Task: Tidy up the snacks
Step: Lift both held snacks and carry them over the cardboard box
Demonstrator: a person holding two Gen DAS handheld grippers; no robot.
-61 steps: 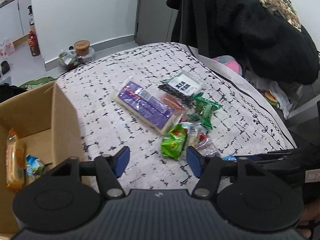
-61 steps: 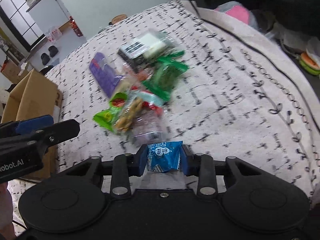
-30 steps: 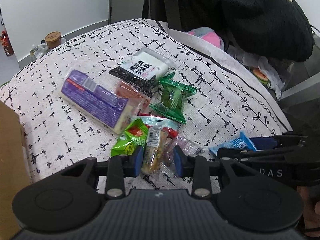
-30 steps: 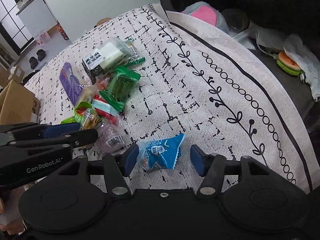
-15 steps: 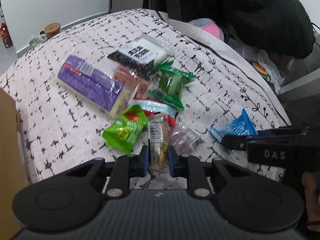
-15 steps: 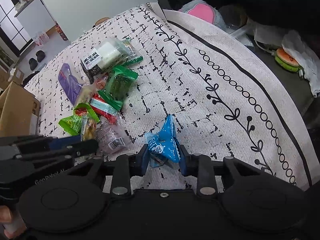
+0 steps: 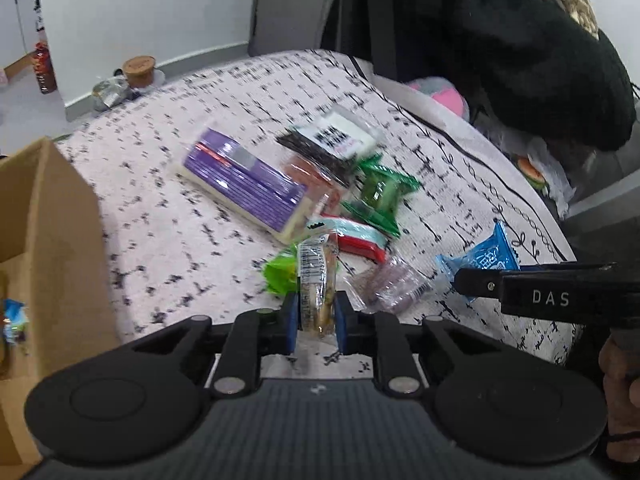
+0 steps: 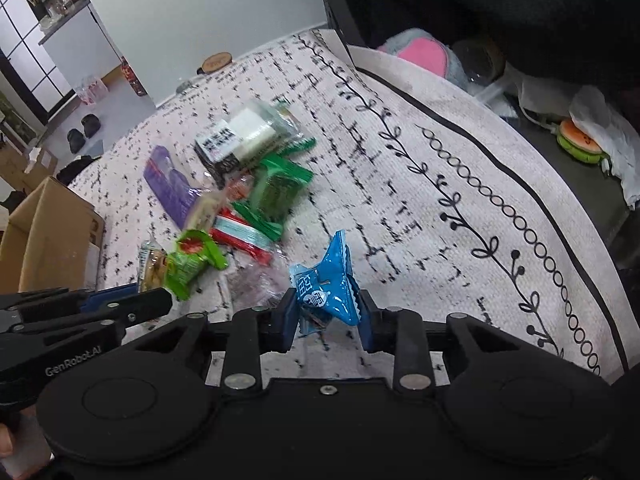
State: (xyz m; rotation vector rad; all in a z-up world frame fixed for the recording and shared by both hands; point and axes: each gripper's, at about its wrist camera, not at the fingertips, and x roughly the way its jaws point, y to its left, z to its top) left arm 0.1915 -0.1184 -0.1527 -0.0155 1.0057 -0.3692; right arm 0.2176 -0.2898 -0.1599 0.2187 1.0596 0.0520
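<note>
My left claw [image 7: 314,322] was pinched on a clear-wrapped snack bar [image 7: 316,284], barcode label facing up, print too blurred to read. Its jaws had just finished closing on it; a second earlier they stood wider around the same bar. Bar was lifted at the near edge of the snack pile.

My right claw [image 8: 326,320] clamped a blue packet [image 8: 326,280] with white Chinese characters; can't make them out. A second ago that packet lay flat between spread jaws, then they closed on it, and it stood crumpled upright in the grip.

Claw bodies: "DAS" read on the right one in the left view, "GenRobot.AI" on the left one in the right view.

Outward on the patterned cloth [image 7: 160,216]: lime-green packet [image 8: 188,264], clear purplish pouch [image 7: 390,286], red-and-teal bar [image 7: 356,238], dark green packet [image 7: 380,196], purple box [image 7: 244,184], black-and-white pack [image 7: 332,140] with unreadable Chinese print.

Cardboard box [image 7: 48,240] at left of the left view, showing more than a second ago, a blue wrapper [image 7: 12,318] inside.

Cork-lidded jar [image 7: 138,70] on the floor beyond.
</note>
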